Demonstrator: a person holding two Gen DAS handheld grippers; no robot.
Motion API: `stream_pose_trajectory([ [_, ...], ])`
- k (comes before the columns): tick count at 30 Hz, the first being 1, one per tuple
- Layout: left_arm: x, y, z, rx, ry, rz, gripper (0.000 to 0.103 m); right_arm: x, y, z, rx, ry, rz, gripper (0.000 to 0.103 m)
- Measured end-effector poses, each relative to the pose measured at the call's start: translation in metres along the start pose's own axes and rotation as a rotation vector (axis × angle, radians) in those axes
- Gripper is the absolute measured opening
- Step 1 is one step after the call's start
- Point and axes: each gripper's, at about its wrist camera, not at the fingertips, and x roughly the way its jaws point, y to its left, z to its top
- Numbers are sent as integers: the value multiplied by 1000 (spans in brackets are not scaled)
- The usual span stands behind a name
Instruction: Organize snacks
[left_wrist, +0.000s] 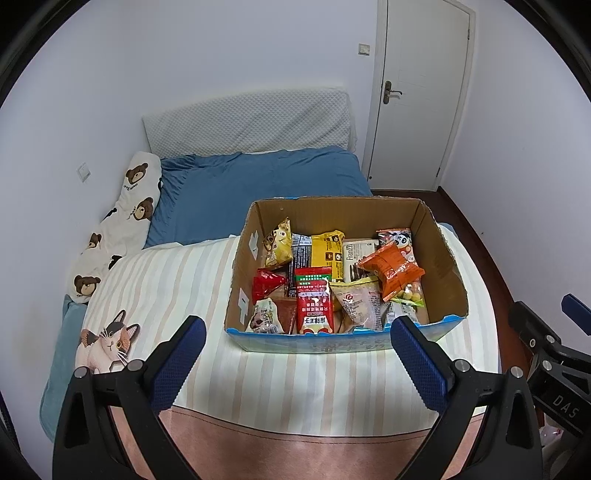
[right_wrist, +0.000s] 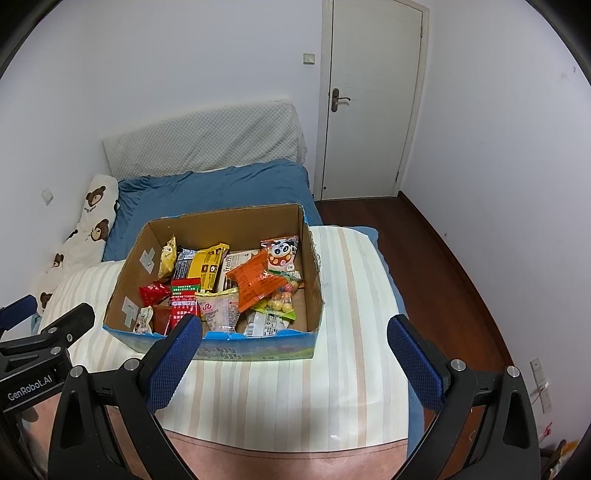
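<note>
Snacks (left_wrist: 325, 280) all lay inside the cardboard box (left_wrist: 439, 258) on the striped bed (left_wrist: 166, 280), none outside it; that fitted packets gathered in, or a jumble awaiting sorting; left tongs (left_wrist: 297, 332) gaped wide, empty; yellow bag (left_wrist: 277, 243), red packet (left_wrist: 314, 306), orange pack (left_wrist: 391, 271) overlapped loosely; right tongs (right_wrist: 294, 332) likewise wide, empty.

Box (left_wrist: 439, 258) front wall hides the lower ends of the near packets. Bottom snacks buried under the top ones. Packet print too small to read.
</note>
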Motion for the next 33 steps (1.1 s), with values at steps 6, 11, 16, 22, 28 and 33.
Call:
stream_pose_trajectory([
  [6, -1, -1, -1, -1, -1, 1, 103, -2, 0, -1, 3, -4, 5, 102],
  [11, -1, -2, -1, -2, 1, 2, 103, -6, 0, -2, 3, -5, 9, 102],
  [16, -3, -1, -4, -2, -3, 6, 103, -7, 0, -2, 7, -9, 12, 102],
  [22, -4, -2, -4, 0, -3, 12, 103, -7, -1, -3, 11, -8, 17, 102],
  [28, -5, -1, -3, -1, -5, 13, 103, -8, -1, -3, 11, -9, 18, 102],
  [33, -6, -1, -3, 0, -9, 16, 103, -9, -1, -3, 12, -9, 17, 102],
])
